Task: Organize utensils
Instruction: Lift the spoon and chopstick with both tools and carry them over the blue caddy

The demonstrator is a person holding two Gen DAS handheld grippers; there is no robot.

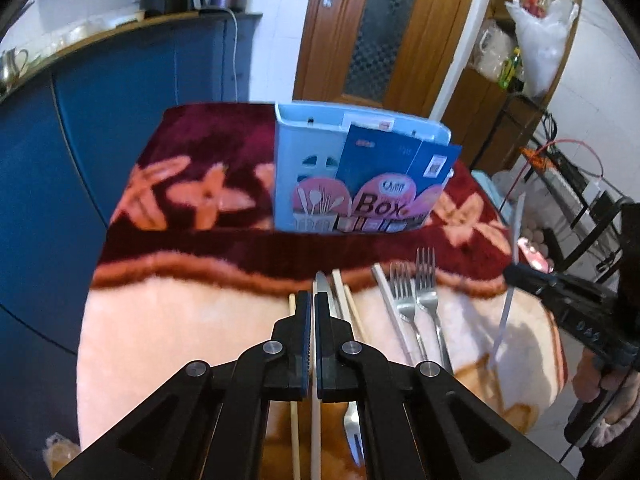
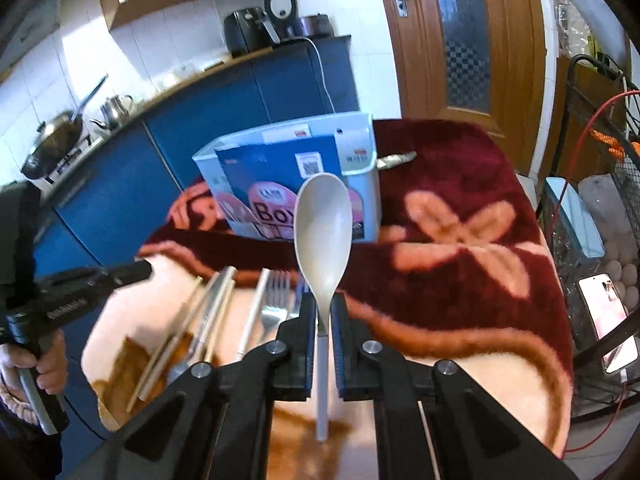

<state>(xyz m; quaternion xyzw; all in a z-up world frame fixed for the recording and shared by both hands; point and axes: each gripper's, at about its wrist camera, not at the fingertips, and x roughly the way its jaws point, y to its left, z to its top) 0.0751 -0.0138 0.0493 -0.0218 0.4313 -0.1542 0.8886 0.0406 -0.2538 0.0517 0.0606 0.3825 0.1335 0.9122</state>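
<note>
Right gripper (image 2: 323,322) pinches spoon (image 2: 323,232) at neck: light, stiff, bowl-heavy, may swivel. Left gripper (image 1: 313,312) pressed together on chopstick (image 1: 316,420): thin, slippery. Box (image 1: 320,168) at table's (image 1: 132,340) far edge.

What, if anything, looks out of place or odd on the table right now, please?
A blue leaflet leans askew out of the light blue utensil box, covering part of its front. Otherwise nothing looks spilled or damaged; the forks lie neatly together on the blanket.

Chopstick (image 1: 315,420) grip hidden between pads.
</note>
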